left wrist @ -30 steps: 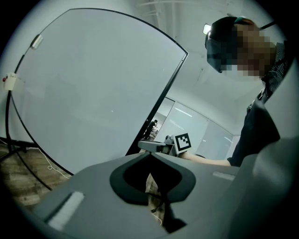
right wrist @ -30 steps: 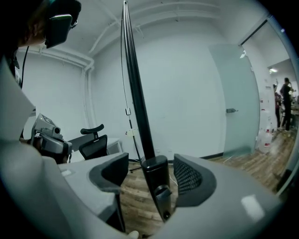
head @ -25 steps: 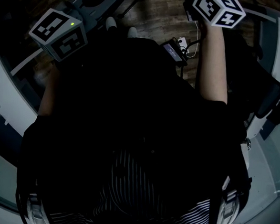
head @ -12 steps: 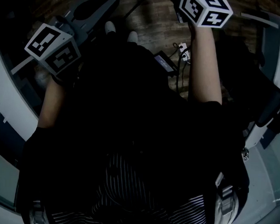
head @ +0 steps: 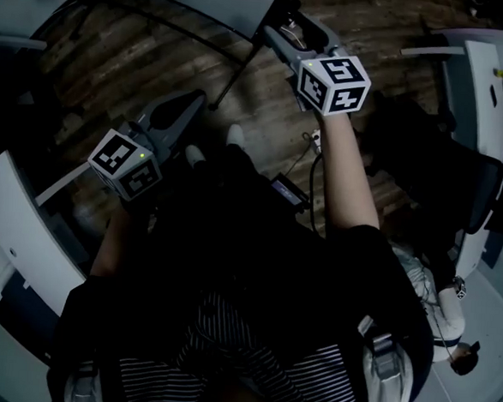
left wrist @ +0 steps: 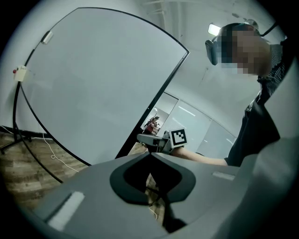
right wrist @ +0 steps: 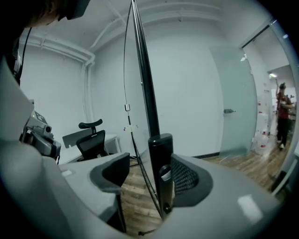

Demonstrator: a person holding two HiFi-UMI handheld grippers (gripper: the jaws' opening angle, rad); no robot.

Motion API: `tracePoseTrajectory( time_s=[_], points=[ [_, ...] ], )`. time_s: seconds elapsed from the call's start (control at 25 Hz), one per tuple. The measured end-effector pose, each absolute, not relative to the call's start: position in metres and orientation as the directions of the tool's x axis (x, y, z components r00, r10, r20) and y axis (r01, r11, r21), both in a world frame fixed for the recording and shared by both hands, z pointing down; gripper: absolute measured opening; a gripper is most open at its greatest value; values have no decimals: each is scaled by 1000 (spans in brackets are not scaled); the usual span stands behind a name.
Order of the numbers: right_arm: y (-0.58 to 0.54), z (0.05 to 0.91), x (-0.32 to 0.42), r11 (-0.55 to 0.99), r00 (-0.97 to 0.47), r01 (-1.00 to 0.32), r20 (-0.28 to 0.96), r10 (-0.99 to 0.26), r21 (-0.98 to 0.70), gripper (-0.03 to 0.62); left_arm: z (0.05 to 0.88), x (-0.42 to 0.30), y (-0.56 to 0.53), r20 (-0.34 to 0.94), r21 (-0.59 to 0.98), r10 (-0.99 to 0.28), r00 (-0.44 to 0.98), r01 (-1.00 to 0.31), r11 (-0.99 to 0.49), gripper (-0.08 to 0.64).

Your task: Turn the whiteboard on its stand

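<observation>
Grey left tool [left wrist: 150, 155] is clenched on nothing, the whiteboard [left wrist: 103, 84] standing beyond it. Right tool [right wrist: 145, 164], jaws just closing yet unclamped, straddles the board's black edge [right wrist: 142, 74]; turning looks not yet begun.

Large blank whiteboard [left wrist: 93, 79], thin black frame, upright, slightly tilted

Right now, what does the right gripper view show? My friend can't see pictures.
The whiteboard's black edge stands upright between the open right tongs, close beside one pad; the tongs have just been closing. Behind are a white wall, a black office chair and wooden floor.
</observation>
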State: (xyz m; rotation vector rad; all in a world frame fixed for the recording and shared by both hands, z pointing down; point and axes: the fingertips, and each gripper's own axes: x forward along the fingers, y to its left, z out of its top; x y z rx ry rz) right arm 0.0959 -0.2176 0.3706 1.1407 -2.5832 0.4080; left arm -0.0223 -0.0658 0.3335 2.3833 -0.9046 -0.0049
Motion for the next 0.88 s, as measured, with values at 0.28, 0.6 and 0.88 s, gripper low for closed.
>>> tracePoseTrajectory(
  time_s=[0.28, 0.6, 0.88],
  points=[
    [-230, 366, 96, 618, -602, -781, 376, -704, -92, 275, 346, -44, -42, 180, 539, -590, 787, -581, -610, 5],
    [-247, 370, 84, 626, -590, -779, 390, -707, -42, 275, 353, -64, -17, 198, 541, -607, 769, -602, -587, 5],
    [-253, 369, 90, 608, -573, -793, 393, -719, -43, 186, 345, -77, -10, 187, 530, -640, 746, -624, -573, 5]
  ],
)
